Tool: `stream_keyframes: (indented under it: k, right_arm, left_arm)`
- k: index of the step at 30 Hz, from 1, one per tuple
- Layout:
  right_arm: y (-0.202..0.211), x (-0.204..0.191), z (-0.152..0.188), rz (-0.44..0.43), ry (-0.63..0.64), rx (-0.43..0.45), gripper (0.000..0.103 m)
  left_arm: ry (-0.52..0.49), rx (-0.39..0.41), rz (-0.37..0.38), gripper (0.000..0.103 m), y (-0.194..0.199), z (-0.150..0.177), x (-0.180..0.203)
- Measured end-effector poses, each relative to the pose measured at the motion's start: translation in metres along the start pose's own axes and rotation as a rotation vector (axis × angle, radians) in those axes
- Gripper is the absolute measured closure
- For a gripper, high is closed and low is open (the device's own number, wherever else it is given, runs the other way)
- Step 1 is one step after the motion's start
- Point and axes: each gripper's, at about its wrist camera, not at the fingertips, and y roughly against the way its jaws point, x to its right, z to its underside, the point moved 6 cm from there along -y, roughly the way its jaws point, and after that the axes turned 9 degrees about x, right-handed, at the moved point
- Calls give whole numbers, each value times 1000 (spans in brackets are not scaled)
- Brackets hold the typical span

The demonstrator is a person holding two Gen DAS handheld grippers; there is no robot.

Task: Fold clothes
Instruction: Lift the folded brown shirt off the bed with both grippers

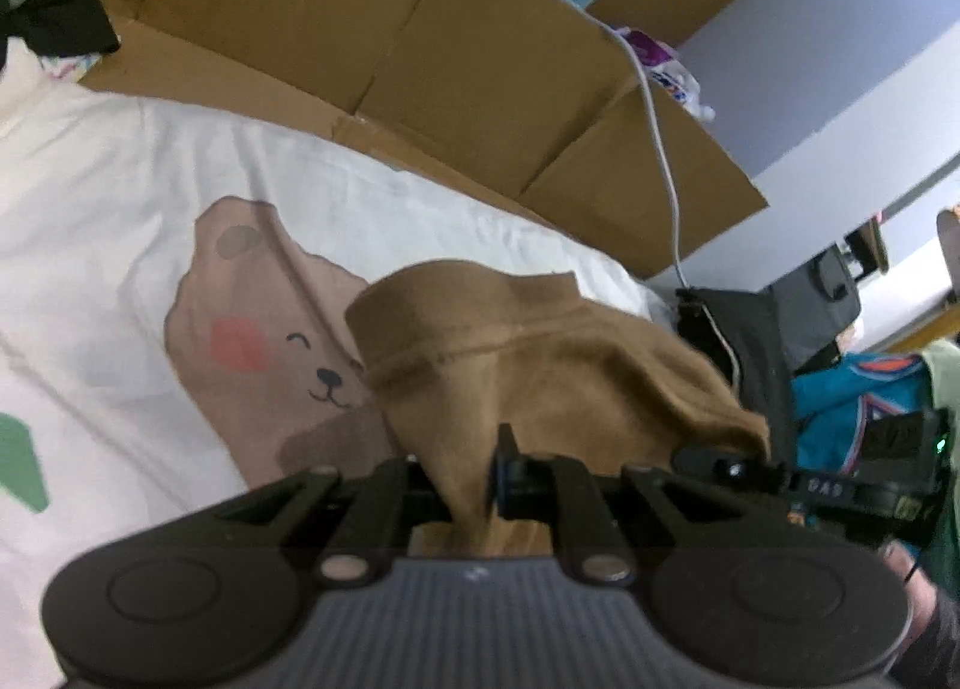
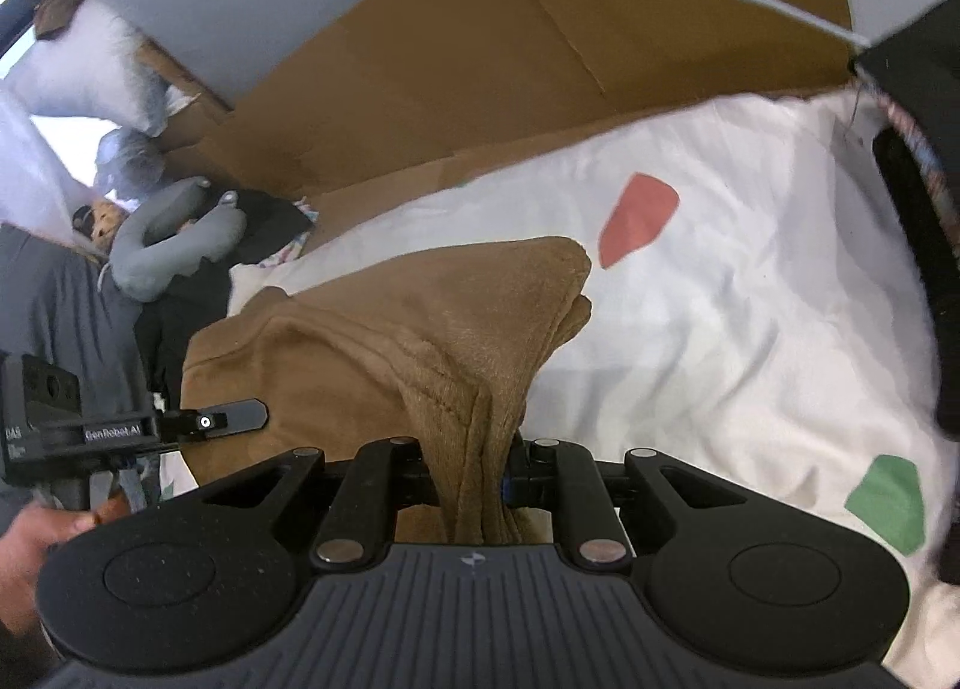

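Fingers (image 1: 432, 488) of both grippers pinching brown garment (image 1: 540, 353) edges above bedsheet (image 2: 720, 299)

In the right wrist view we read "GenRobot.AI" in pale letters along the side of the left hand-held gripper (image 2: 240, 419), and "DAS" on the black body just beside it. In the left wrist view we make out "DAS" on the right hand-held gripper (image 1: 720, 458); the small yellowish label further along is too blurred to read.
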Motion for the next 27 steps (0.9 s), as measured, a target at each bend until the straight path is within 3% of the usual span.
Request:
stream_keyframes:
  k: [6,13,19,27]
  right_arm:
    - [28,-33,-3,18,62,-23,89]
    - [82,-63,-21,40,62,-11,89]
    - [148,-104,-52,26,87,53,89]
    - [244,-174,-110,5,191,222,90]
  left_arm:
    - [-36,-24,-72,94,28,-4,25]
    - [-57,37,-40,95,91,-27,75]
    - [-111,106,-24,95,152,-48,128]
    - [-179,254,2,95,240,-87,201]
